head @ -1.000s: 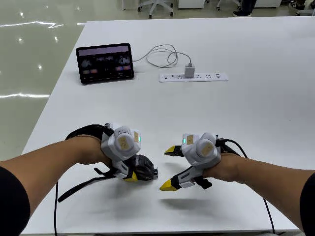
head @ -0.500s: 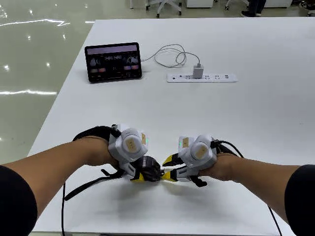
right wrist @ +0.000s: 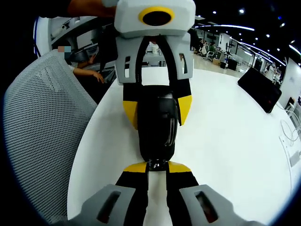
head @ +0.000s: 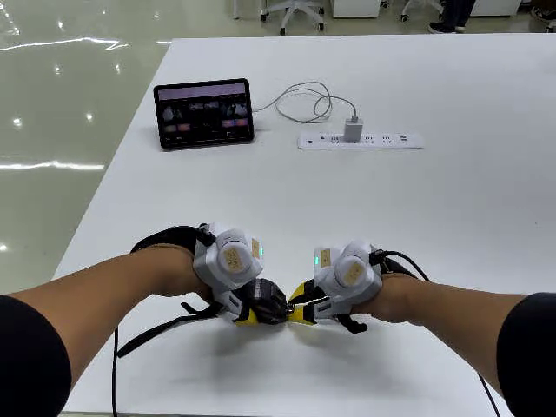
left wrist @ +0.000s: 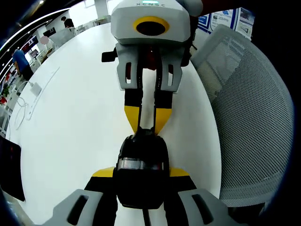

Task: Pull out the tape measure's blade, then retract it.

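Note:
A black tape measure (head: 266, 301) hangs just above the white table (head: 434, 217), near its front edge. My left gripper (head: 252, 311) is shut on its case, and the yellow jaw tips flank the case (left wrist: 141, 155) in the left gripper view. My right gripper (head: 298, 313) faces it nose to nose, shut on the blade's end hook at the case mouth. In the right gripper view, my right gripper (right wrist: 156, 167) pinches the hook, with the case (right wrist: 158, 127) straight ahead. No length of blade shows between the case and the hook.
A tablet (head: 204, 113) stands at the back left. Beside it lies a power strip (head: 360, 140) with a white charger (head: 352, 130) and a looped cable. A grey mesh chair (left wrist: 254, 117) stands beyond the table's front edge.
My right gripper, open and apart a second ago, has moved left to the tape measure and shut on the blade's hook. The left gripper has kept hold of the case.

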Tool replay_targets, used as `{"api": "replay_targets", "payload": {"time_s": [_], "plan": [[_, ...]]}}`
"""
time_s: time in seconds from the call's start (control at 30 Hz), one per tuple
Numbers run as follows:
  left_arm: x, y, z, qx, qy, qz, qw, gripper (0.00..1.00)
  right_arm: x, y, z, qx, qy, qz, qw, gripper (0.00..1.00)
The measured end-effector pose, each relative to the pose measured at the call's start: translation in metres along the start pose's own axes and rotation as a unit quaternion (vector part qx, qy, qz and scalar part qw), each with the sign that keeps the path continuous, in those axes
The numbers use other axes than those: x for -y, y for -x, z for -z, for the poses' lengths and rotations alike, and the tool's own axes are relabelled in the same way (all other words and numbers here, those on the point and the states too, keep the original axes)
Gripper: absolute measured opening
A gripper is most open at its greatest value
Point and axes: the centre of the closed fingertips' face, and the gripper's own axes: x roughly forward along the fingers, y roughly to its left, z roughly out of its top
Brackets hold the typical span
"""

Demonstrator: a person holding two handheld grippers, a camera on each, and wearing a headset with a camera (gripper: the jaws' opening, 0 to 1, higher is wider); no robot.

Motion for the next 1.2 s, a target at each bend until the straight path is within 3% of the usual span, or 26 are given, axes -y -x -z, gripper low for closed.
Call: {"api": "replay_targets", "payload": {"time_s": [0.33,0.63,0.87,1.2], "plan": [[0.000,0.000,0.000,0.003,0.003,-0.002,1.0000,0.34,0.001,0.013,0.011,-0.010,-0.016,-0.007,0.9998,0.09],[0.000,0.000,0.000,0.002,0.003,0.000,1.0000,0.34,0.000,0.008,0.010,-0.012,-0.021,-0.008,0.9997,0.12],[0.000,0.000,0.000,0.003,0.004,0.001,1.0000,0.34,0.000,-0.008,0.002,-0.009,-0.022,0.001,0.9997,0.12],[0.000,0.000,0.000,0.003,0.005,-0.002,1.0000,0.34,0.000,-0.003,0.006,-0.006,-0.019,-0.003,0.9998,0.10]]}}
